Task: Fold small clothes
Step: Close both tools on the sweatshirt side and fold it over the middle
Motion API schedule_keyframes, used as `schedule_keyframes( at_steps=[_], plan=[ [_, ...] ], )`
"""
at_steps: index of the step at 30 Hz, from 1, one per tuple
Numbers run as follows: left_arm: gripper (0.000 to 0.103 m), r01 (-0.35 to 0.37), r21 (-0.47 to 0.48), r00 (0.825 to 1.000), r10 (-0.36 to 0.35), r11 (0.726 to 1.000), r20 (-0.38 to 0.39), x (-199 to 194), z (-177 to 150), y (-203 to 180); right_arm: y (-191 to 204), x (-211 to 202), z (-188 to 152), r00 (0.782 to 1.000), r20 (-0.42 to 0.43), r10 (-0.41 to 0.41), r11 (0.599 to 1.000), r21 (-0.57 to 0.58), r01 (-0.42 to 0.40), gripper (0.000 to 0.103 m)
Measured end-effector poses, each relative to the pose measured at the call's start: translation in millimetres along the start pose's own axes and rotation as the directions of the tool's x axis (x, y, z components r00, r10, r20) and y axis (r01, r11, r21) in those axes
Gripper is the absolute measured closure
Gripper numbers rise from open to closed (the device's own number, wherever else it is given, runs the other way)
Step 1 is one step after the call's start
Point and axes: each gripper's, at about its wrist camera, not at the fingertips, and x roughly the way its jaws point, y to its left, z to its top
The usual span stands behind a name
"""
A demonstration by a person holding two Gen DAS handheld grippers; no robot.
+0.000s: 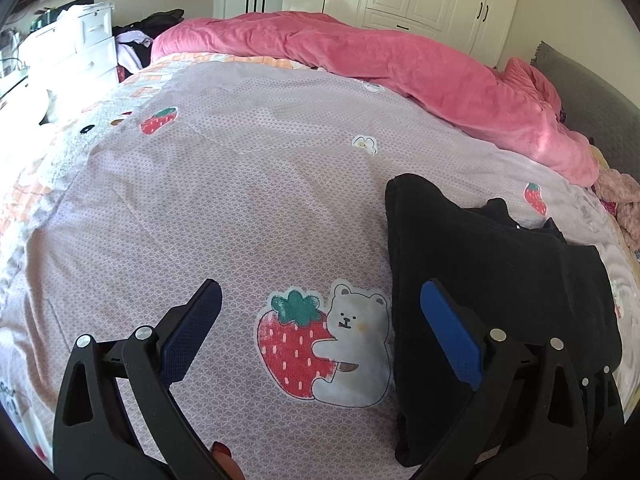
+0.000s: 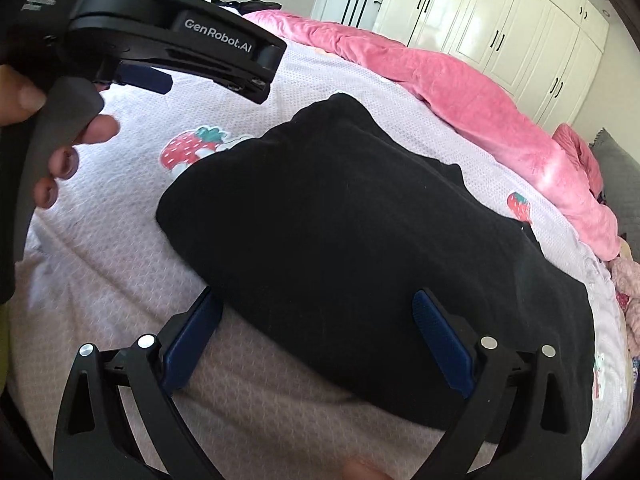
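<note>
A black garment (image 2: 340,232) lies folded on the bed's lilac sheet (image 2: 120,248); it also shows at the right of the left wrist view (image 1: 500,280). My left gripper (image 1: 320,300) is open and empty above the sheet, just left of the garment, its right finger over the garment's left edge. It shows from the side in the right wrist view (image 2: 168,80), held by a hand. My right gripper (image 2: 316,308) is open and empty, just above the garment's near edge.
A crumpled pink duvet (image 1: 380,64) lies along the far side of the bed. White wardrobes (image 2: 500,32) stand behind. A white drawer unit (image 1: 92,44) and dark clothes stand at far left. A pink plush toy (image 1: 620,200) lies at the right edge.
</note>
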Motion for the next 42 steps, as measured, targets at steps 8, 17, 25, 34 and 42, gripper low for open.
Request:
schedule_keyframes(
  at_steps=[8,17,25,34,42],
  plan=[
    [0.010,0.064,-0.051,0.997,-0.066,0.997,-0.029,22,14,-2,-1,1,5,0.998,0.048,-0.028,0.999,-0.030,0.030,0.039],
    [0.012,0.358,-0.227,0.925,-0.377,0.906,-0.047,44,13,-8,-21,-26,1,0.983,0.169,0.078,0.993,0.070,-0.090,0.093],
    [0.040,0.508,-0.279,0.834,-0.546,0.815,-0.074,60,0,-37,-27,-42,-8,0.972,0.206,0.115,0.986,0.094,-0.137,0.093],
    [0.087,0.506,-0.221,0.851,-0.524,0.834,-0.029,40,7,-81,-54,-55,-18,0.959,0.261,0.108,0.976,0.157,-0.152,0.094],
    [0.088,0.515,-0.117,0.854,-0.520,0.849,-0.013,4,20,-162,-114,-90,-41,0.946,0.323,0.028,0.947,0.294,-0.128,0.094]
  ],
)
